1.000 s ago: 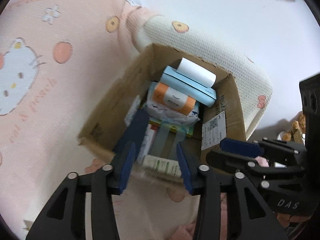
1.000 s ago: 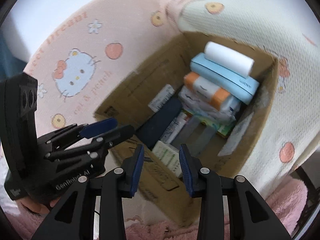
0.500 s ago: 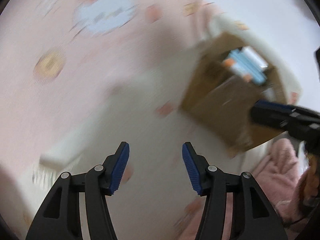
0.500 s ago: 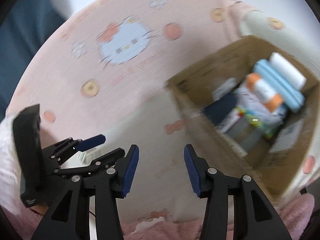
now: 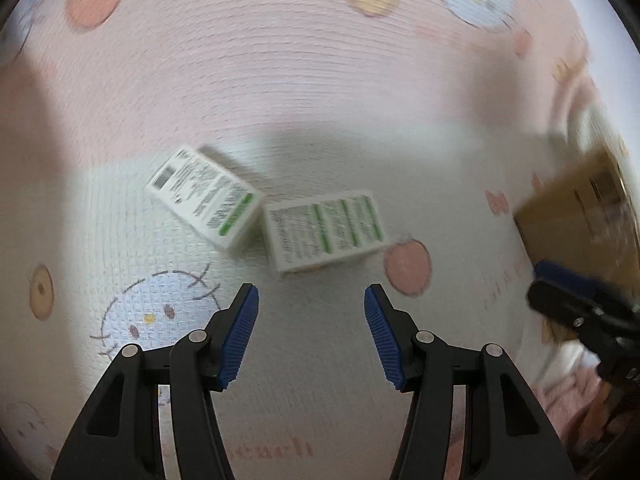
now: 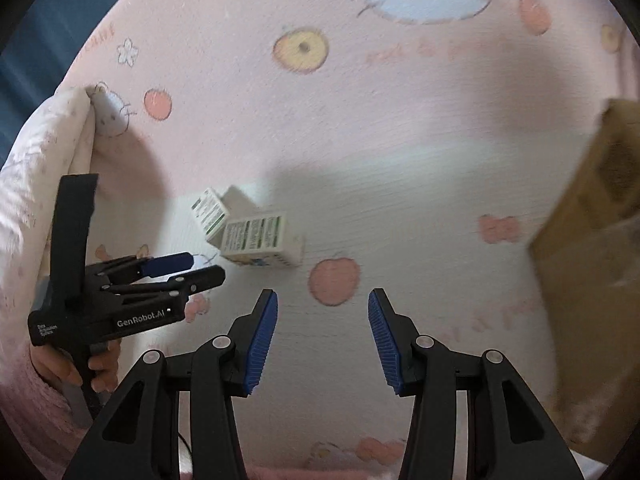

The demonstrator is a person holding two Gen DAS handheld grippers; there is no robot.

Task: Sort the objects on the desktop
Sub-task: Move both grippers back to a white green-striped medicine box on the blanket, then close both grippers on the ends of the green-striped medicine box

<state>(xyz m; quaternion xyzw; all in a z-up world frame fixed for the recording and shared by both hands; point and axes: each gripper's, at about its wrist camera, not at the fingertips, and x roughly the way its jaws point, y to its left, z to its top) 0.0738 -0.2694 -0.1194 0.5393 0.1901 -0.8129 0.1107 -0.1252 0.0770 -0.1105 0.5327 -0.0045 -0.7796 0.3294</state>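
Two white boxes with green print lie side by side on the pink cartoon-cat blanket: a left box (image 5: 204,198) and a right box (image 5: 325,229). They also show in the right wrist view, the left box (image 6: 210,213) and the right box (image 6: 260,240). My left gripper (image 5: 311,312) is open and empty, just short of the right box. My right gripper (image 6: 322,312) is open and empty, to the right of the boxes. The cardboard box (image 5: 584,216) stands at the right edge, its contents hidden.
The cardboard box's side wall (image 6: 592,248) rises close on the right. A folded blanket edge (image 6: 48,140) lies at the left. The other hand-held gripper (image 6: 132,288) shows at the lower left, near the white boxes. The view is blurred by motion.
Both grippers have swung left, away from the cardboard box and its contents, to the blanket where the two white boxes lie. Both jaws have opened wider.
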